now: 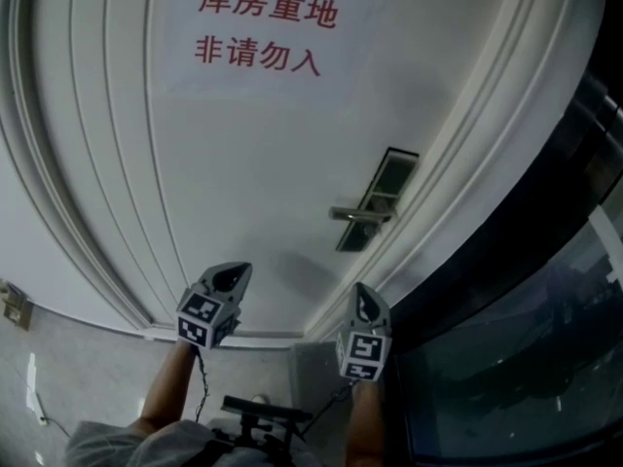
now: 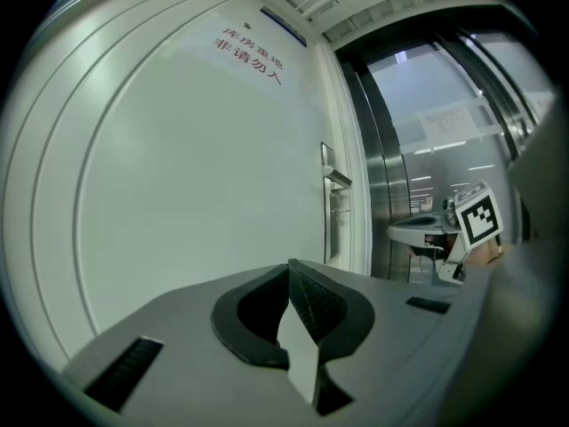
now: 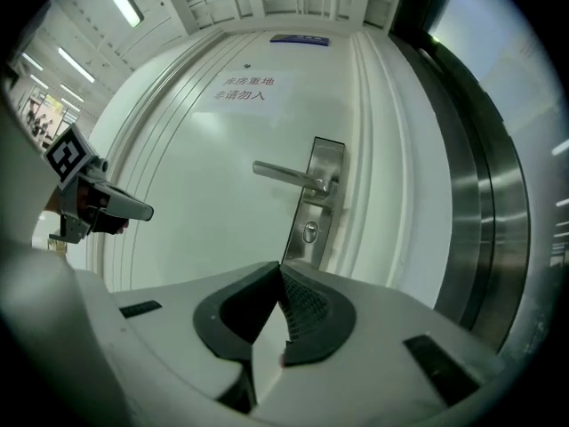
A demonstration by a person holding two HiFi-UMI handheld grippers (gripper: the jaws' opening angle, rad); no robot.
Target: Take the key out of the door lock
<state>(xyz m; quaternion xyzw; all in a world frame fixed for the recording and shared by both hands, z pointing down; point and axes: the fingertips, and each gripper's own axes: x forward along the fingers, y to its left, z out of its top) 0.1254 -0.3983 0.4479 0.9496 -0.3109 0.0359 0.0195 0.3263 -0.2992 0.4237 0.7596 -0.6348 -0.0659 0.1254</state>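
A white door (image 1: 253, 163) carries a steel lock plate (image 3: 318, 205) with a lever handle (image 3: 286, 175). Below the handle sits a round lock cylinder (image 3: 310, 232); a key in it is too small to make out. In the head view the lock plate (image 1: 378, 200) is up and to the right of both grippers. My right gripper (image 3: 280, 270) is shut and empty, pointing at the plate from a distance. My left gripper (image 2: 289, 270) is shut too, with nothing in it, aimed at the bare door panel left of the lock plate (image 2: 331, 205). Both hang short of the door: left gripper (image 1: 232, 278), right gripper (image 1: 366, 300).
A sign with red characters (image 1: 263, 29) is stuck high on the door. A dark steel and glass frame (image 1: 526, 358) runs along the door's right side. A small wall fitting (image 1: 14, 305) sits low at the left. Moulded ridges edge the door panel.
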